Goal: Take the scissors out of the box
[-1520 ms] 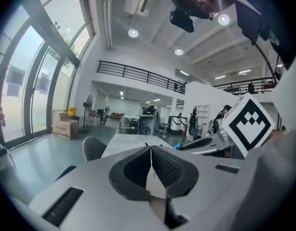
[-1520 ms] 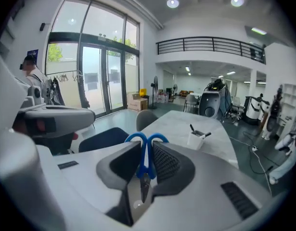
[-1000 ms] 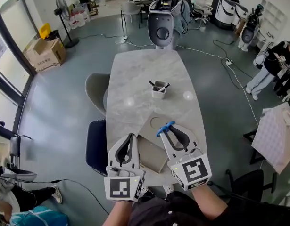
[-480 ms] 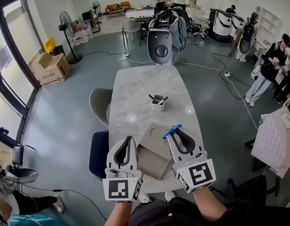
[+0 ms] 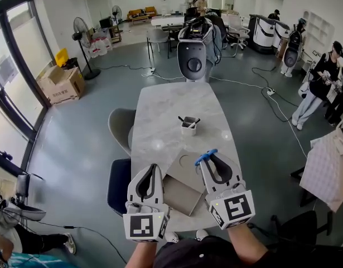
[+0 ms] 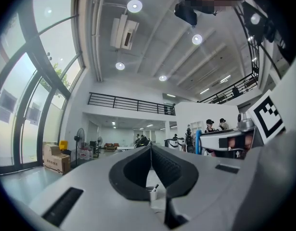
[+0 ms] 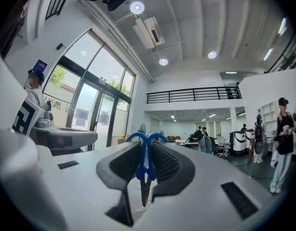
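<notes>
We hold the right tongs (image 5: pixel 210 157) level, clamped on the scissors (image 7: pixel 144 163). The left tongs (image 5: pixel 155 167) point level alongside, jaws together, empty.

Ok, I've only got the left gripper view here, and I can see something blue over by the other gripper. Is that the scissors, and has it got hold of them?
Observer: Yes. In the right gripper view, the right claw is shut on the blue-handled scissors. The loops stick out past the tips and the blades point back toward the camera.
Operator: And where's the box?
Observer: The head view shows the grey box at the near end of the table, between the left claw and the right one.
Operator: Anything beside the table?
Observer: A grey chair and a dark blue chair stand along its left edge.
</notes>
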The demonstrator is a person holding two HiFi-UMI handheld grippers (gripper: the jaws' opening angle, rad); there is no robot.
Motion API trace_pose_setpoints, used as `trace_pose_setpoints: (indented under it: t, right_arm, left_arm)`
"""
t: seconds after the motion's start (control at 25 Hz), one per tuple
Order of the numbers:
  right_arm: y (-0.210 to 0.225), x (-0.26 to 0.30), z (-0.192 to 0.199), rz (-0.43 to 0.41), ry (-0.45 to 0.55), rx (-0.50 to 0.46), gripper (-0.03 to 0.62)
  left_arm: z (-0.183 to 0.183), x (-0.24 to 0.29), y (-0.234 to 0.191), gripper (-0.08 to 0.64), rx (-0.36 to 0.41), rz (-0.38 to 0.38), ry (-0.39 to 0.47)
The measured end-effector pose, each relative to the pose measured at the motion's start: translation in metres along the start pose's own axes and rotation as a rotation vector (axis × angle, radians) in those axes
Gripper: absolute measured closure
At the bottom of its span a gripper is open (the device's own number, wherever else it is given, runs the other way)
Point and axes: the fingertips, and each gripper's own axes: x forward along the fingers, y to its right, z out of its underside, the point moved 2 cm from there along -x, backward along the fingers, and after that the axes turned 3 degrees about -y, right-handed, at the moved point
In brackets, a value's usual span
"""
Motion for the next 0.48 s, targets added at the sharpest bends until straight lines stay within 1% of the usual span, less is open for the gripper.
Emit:
trace_pose_setpoints:
  t: [0.48]
  right_arm:
    - [0.0053, 0.0009, 0.0036, 0.016, 0.0, 0.009, 0.522]
  left_arm:
    - [0.0022, 0.0034, 0.0012, 0.543, 0.003, -0.006, -0.006]
